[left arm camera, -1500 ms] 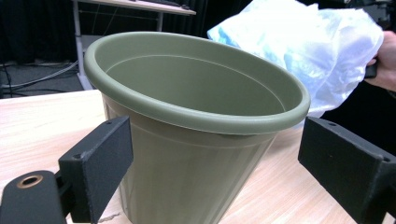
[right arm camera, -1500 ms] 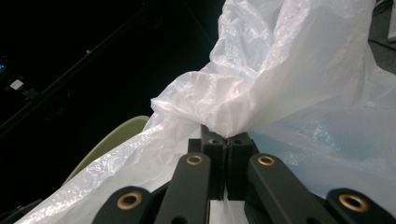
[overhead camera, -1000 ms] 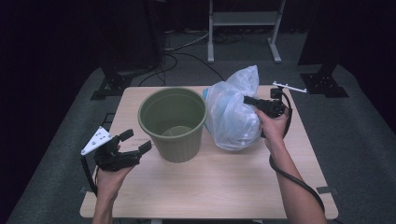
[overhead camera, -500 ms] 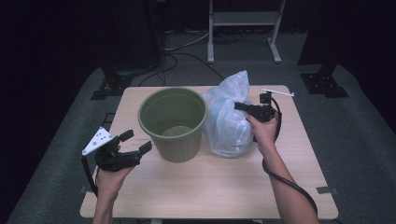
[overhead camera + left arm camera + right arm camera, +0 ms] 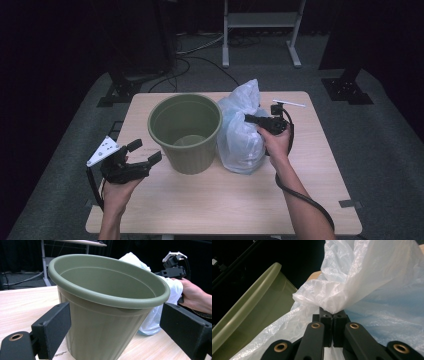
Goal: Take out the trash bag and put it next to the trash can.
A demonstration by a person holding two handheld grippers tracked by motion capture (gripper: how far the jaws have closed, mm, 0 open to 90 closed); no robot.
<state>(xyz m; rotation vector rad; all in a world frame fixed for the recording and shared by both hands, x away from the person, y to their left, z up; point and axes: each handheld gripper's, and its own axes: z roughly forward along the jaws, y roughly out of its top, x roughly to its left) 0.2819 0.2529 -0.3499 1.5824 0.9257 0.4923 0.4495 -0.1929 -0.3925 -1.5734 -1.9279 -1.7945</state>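
Dark room, pale wooden table (image 5: 200,210): right gripper (image 5: 250,119) pinches the white plastic bag (image 5: 242,135) at centre-right, directly right of the green bucket (image 5: 186,131); left gripper (image 5: 145,154), jaws spread, waits lower left.

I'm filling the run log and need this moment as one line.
right gripper: shut on plastic bag | left gripper: open, beside green bin, not touching | bag upright beside bin on table
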